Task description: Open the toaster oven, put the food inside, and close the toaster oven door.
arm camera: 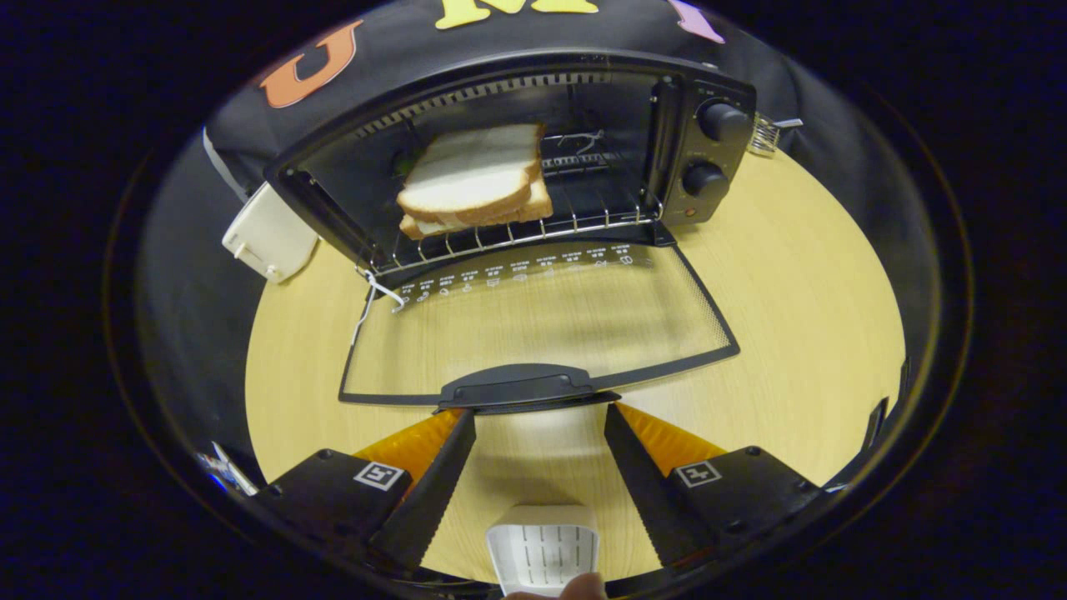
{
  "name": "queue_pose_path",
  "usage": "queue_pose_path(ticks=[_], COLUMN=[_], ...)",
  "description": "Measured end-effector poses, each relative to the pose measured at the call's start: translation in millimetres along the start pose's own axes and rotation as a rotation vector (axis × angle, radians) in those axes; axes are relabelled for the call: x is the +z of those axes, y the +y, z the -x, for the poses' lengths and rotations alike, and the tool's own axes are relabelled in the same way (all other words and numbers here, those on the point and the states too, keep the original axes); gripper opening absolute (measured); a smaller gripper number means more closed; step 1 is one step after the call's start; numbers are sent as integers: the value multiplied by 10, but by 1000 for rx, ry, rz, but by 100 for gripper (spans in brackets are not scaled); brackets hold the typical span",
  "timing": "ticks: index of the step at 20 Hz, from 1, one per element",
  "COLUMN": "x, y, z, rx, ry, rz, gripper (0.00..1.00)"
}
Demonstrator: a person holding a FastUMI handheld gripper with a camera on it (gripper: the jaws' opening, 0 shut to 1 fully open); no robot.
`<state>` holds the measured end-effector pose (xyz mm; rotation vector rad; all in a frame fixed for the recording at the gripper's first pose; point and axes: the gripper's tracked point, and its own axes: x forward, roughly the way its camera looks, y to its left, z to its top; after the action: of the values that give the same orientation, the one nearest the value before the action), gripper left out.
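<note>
A black toaster oven point(533, 158) stands on the round wooden table point(792, 317). Its glass door point(542, 325) hangs fully down toward me, and the black door handle point(521, 387) lies just ahead of my fingertips. On the wire rack point(583, 221) inside sits a sandwich point(475, 179) of white bread slices. My gripper point(539, 410) is open, one finger near each end of the handle, nothing between them. Two black knobs point(713, 150) sit on the oven's right panel.
A white plastic object point(267, 233) leans by the oven's left side at the table's edge. A white slotted piece point(543, 546) lies below the fingers, with a fingertip of a person's hand point(583, 588) touching it. A metal clip point(767, 133) sits behind the oven at the right.
</note>
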<state>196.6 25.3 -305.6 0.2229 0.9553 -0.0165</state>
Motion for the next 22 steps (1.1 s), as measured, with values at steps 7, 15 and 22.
queue_pose_path(ticks=[7, 15, 22], x=[563, 1396, 1651], y=[186, 241, 288], z=[527, 694, 1410], rx=[54, 24, 41], ry=[-130, -296, -502], rz=[-73, 32, 65], gripper=[100, 100, 100])
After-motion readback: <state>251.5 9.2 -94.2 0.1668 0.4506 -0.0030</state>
